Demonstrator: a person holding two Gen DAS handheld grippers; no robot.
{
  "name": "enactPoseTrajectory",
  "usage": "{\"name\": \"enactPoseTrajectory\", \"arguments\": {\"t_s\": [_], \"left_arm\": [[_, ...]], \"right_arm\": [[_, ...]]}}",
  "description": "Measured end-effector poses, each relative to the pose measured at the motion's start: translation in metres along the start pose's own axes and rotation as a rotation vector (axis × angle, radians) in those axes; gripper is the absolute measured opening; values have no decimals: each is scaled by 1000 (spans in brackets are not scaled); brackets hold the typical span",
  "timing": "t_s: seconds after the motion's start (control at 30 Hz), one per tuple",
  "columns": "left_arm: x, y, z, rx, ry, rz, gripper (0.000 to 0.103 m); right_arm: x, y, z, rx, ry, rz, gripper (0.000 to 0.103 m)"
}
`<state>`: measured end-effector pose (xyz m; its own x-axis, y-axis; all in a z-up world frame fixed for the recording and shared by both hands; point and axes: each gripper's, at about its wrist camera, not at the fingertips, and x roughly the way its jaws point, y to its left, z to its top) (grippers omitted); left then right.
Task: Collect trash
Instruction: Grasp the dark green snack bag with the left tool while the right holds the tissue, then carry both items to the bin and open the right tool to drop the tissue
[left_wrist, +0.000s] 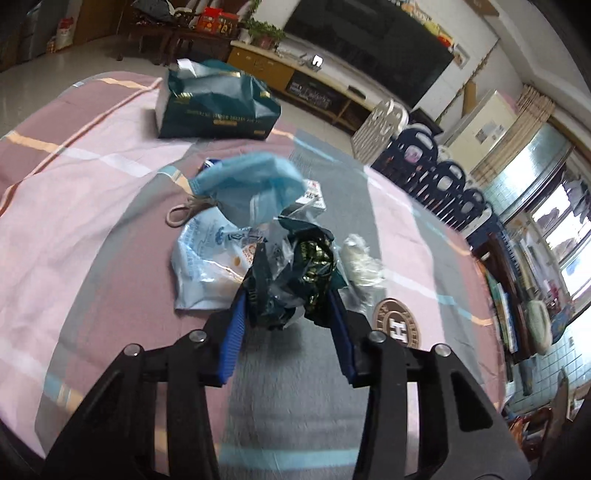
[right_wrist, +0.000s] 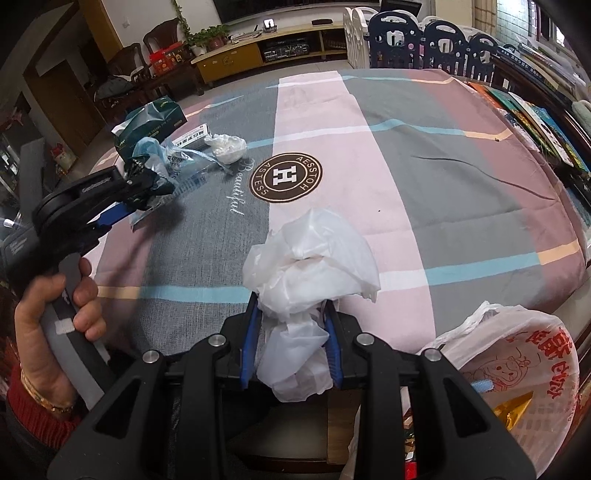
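Dark wrapper (left_wrist: 295, 280) seemingly clamped in left gripper (left_wrist: 288, 295), jaws half-closed

A crumpled dark green foil wrapper (left_wrist: 291, 280) is held between the fingers of the left hand-held gripper (left_wrist: 288, 314), above the pink-and-grey checked cloth-covered tabletop (left_wrist: 92, 206). Just behind it a light blue face mask (left_wrist: 251, 184) is seen, with a flat printed clear plastic bag (left_wrist: 207, 266) at its left and a small crumpled clear film wad (left_wrist: 360, 264) at its right. Farther back a dark teal tissue pack (left_wrist: 218, 103) is placed. A crumpled white plastic bag (right_wrist: 310, 266) is clamped in the right hand-held gripper (right_wrist: 291, 339), with a white printed plastic bag lining a basket (right_wrist: 517, 354) at its right, beyond the tabletop's near edge.
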<state>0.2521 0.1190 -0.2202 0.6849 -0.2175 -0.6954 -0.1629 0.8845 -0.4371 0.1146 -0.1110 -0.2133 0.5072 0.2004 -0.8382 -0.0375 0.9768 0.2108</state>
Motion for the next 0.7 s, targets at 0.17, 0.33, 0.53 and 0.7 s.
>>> {"name": "enactPoseTrajectory", "arguments": {"t_s": [0.17, 0.33, 0.53, 0.7], "left_arm": [[-45, -10, -35, 15, -51, 13, 44], [-62, -23, -57, 71, 15, 66, 44], [-76, -47, -83, 159, 48, 59, 44], [-92, -69, -93, 218, 37, 15, 44]], "right_arm": [[-10, 3, -4, -26, -15, -9, 32], [-24, 6, -10, -42, -38, -13, 32], [-46, -8, -11, -7, -71, -23, 32], [-89, -35, -11, 24, -151, -59, 32]]}}
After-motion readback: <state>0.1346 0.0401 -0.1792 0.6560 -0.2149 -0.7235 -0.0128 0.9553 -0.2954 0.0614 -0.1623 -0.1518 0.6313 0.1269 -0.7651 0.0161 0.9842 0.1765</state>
